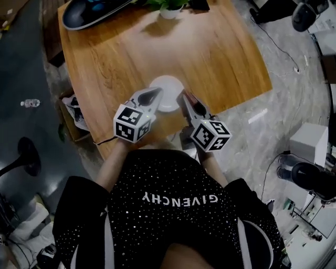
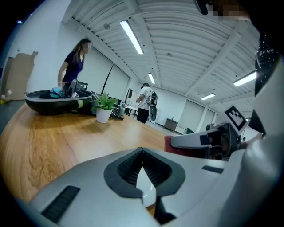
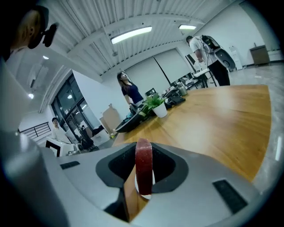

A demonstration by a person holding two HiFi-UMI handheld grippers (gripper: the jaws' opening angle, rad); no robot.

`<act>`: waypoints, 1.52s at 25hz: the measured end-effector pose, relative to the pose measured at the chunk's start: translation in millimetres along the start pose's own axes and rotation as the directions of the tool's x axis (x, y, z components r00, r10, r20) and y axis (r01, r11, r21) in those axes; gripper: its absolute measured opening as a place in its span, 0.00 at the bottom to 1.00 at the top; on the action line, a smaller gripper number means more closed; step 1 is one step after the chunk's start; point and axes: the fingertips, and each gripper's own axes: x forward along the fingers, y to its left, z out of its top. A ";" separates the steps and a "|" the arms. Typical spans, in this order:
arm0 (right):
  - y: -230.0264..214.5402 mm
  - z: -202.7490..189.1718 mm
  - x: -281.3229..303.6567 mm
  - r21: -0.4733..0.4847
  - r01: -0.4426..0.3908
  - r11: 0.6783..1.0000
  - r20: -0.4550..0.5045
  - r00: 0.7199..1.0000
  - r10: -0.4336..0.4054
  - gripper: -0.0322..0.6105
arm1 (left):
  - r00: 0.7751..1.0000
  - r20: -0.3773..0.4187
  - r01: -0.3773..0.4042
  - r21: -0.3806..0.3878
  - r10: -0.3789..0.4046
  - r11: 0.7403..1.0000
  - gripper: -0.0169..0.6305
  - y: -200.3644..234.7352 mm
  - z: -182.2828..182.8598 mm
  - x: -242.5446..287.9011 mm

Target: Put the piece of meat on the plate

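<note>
In the head view a white plate (image 1: 167, 92) sits near the front edge of the wooden table (image 1: 210, 58). My left gripper (image 1: 156, 94) reaches over the plate's left rim; its jaws meet at the tips with nothing in them, and the plate (image 2: 144, 186) shows through the gap behind the tips. My right gripper (image 1: 185, 97) is at the plate's right rim, shut on the piece of meat (image 3: 143, 166), a dark red slice standing on edge between the pads. The left gripper view shows the meat (image 2: 170, 144) beside the right gripper (image 2: 208, 139).
A potted plant (image 1: 169, 6) and a dark oval tray (image 1: 86, 11) stand at the table's far side. People stand beyond the table in both gripper views. Boxes and equipment crowd the floor on both sides of the table.
</note>
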 end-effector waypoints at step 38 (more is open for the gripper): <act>-23.7 -96.0 128.3 0.479 0.184 0.858 -0.540 0.833 0.122 0.20 | 0.989 0.010 -0.147 -0.167 0.151 0.975 0.04 32.9 -32.1 -14.0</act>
